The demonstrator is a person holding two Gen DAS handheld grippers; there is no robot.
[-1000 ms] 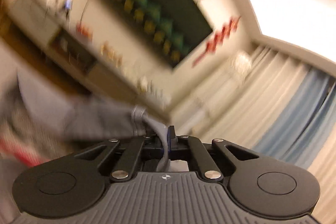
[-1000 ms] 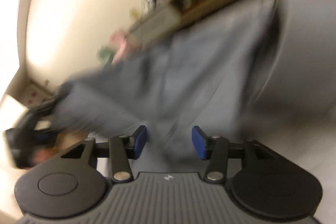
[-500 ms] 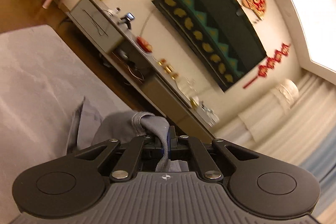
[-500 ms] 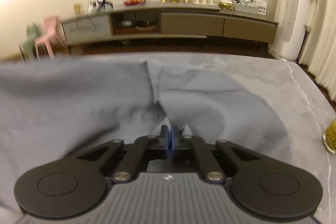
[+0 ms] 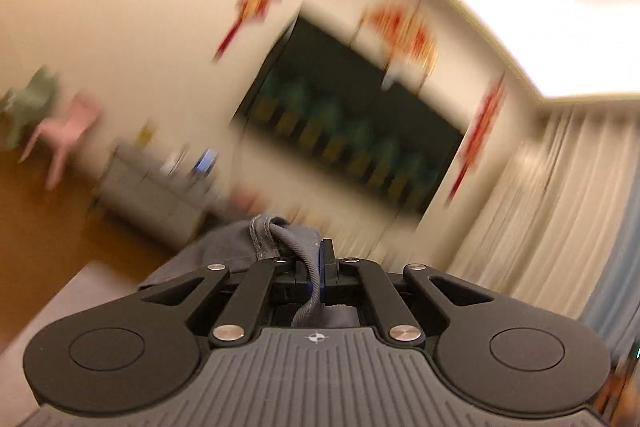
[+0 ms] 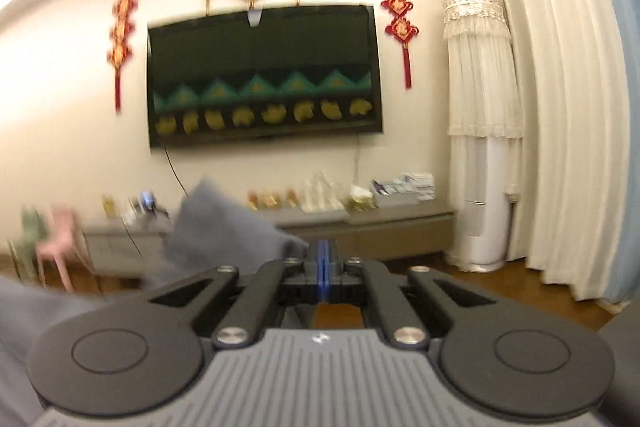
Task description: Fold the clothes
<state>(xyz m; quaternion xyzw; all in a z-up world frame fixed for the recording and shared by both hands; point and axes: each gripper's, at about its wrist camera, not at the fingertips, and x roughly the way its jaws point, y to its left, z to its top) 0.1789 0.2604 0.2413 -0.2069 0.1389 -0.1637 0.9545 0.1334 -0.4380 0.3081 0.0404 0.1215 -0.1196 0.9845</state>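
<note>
My left gripper [image 5: 318,259] is shut on a ribbed hem of the grey garment [image 5: 276,235], which bunches over the jaws and hangs below them. The left wrist view is blurred and tilted. My right gripper [image 6: 322,255] is shut, with its blue pads pressed together. Grey cloth [image 6: 216,227] rises in a fold just left of its jaws and runs down to the lower left [image 6: 36,311]. Whether the pads pinch the cloth's edge is hidden behind the jaws. Both grippers are raised and face the room wall.
A grey surface [image 5: 68,291] shows at the lower left of the left wrist view. Ahead stand a low TV cabinet [image 6: 360,227], a wall TV [image 6: 264,75], a pink chair [image 6: 60,239], a covered tall unit [image 6: 484,131] and curtains [image 6: 568,107].
Both grippers have lifted from looking down at the spread garment to facing the wall. The right gripper went from open to shut. The left stays shut on the hem.
</note>
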